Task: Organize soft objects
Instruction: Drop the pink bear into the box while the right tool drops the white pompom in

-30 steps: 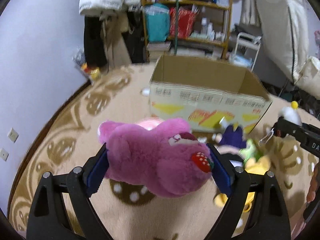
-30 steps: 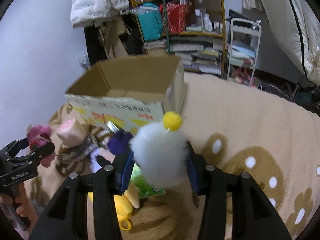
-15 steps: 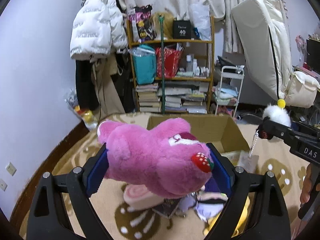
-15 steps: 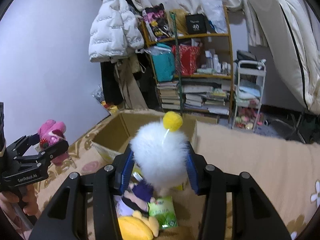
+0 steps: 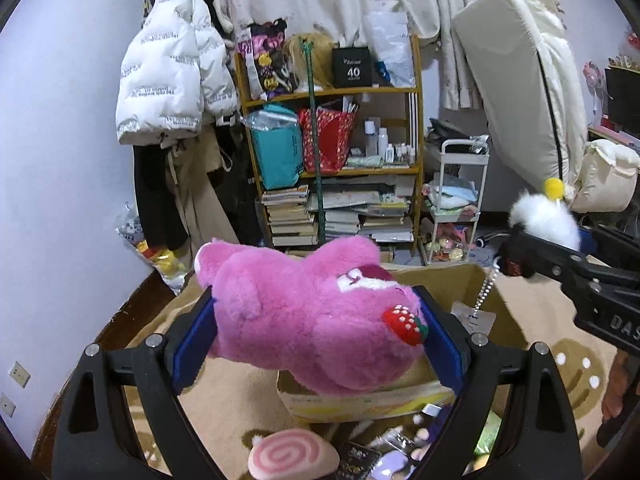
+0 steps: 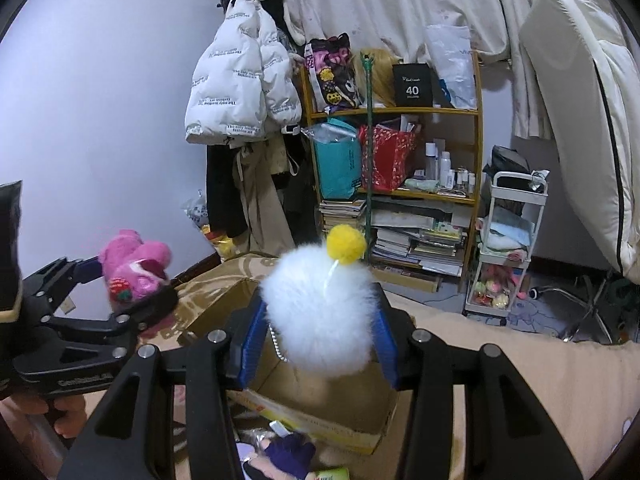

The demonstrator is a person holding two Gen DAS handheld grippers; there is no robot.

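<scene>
Plush pink bear with a strawberry nose [image 5: 312, 316] clamped sideways in left hand-held gripper [image 5: 316, 334], above open brown cardboard box [image 5: 496, 312]. Fluffy white pompom with yellow ball [image 6: 322, 308] pinched in right hand-held gripper [image 6: 318, 340], jaws narrow, also over box.

pink bear [image 5: 312, 320]: long shaggy plush, matt
pompom [image 6: 320, 308]: white fluffy fur, v. soft
box [image 5: 496, 312]: plain matt cardboard
rug [image 6: 520, 372]: beige short pile
puffer jacket [image 5: 172, 80]: slick quilted fabric
shelf [image 6: 400, 112]: light wood
</scene>
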